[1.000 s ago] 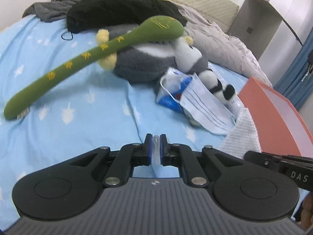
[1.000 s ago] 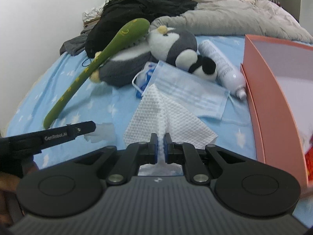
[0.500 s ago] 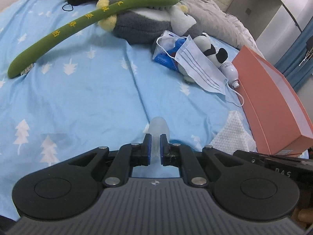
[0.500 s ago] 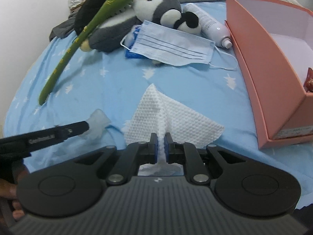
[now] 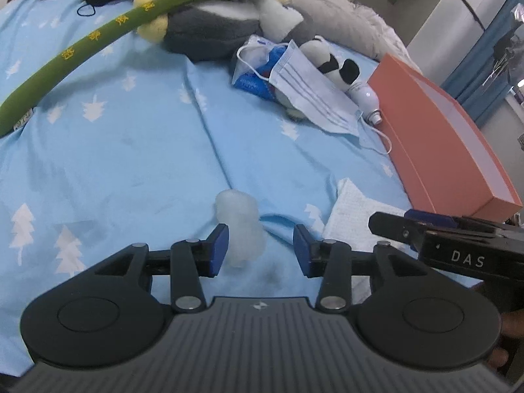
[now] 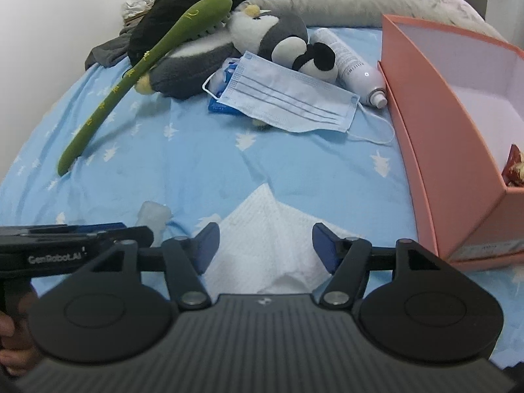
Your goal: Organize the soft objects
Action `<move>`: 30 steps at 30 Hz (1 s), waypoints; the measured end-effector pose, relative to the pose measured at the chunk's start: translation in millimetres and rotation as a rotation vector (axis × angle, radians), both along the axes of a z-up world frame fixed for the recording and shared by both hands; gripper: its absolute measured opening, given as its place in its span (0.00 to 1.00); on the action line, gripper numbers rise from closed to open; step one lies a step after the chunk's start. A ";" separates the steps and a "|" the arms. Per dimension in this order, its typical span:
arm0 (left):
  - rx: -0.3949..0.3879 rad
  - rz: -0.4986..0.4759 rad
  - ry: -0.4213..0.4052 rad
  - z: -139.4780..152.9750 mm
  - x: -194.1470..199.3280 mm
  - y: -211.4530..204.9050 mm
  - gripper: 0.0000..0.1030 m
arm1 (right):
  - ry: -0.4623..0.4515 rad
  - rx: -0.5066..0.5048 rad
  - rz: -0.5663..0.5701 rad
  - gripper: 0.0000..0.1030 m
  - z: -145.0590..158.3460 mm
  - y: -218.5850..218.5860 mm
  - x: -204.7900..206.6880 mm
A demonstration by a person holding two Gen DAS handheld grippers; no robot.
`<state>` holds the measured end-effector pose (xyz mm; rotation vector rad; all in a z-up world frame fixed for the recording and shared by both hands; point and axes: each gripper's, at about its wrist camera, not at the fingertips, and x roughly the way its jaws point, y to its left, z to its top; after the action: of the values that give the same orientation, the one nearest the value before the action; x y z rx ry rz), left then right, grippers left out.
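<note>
Both grippers are seen low over the blue tree-print bedsheet, side by side. Left gripper: jaws have just been opening and now stand spread; a small translucent white wad lies on the sheet between the blue pads, just beside the left pad, contact cannot be told, no pinch. Right gripper: jaws have likewise just been opening and stand spread; the white embossed tissue lies on the sheet between and beneath them, tented along a central ridge, not pinched. In the right wrist view the wad is seen just left of the tissue, at the left gripper's tip. Further up the bed, a blue face mask is draped over a blue packet and against a grey-white penguin plush; a small panda plush and a white spray bottle lie beside it. A long green plush stick rests across the penguin. An open orange box sits at the right, well apart from the wad, near the tissue.
</note>
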<state>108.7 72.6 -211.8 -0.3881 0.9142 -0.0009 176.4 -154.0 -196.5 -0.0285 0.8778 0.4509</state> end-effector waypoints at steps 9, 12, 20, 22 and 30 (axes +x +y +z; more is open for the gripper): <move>0.065 -0.007 0.002 -2.5 3.8 1.1 0.48 | 0.036 -0.042 -0.003 0.66 -29.4 0.4 3.8; 0.093 0.000 0.009 -6.4 5.2 0.5 0.48 | 0.022 -0.067 0.024 0.66 -37.2 5.3 -2.5; 0.147 -0.018 0.021 -14.5 10.5 -4.1 0.46 | 0.046 -0.041 0.092 0.23 -35.8 14.8 -6.7; 0.167 -0.023 0.023 -15.6 10.4 -5.5 0.37 | 0.050 -0.035 0.102 0.16 -35.1 16.9 -8.3; 0.163 -0.010 0.022 -11.6 9.0 0.3 0.16 | 0.057 0.014 0.071 0.12 -26.2 10.7 -11.8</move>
<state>117.7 72.8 -223.3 -0.2322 0.9308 0.0689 164.6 -143.3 -222.7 -0.0341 0.9314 0.5265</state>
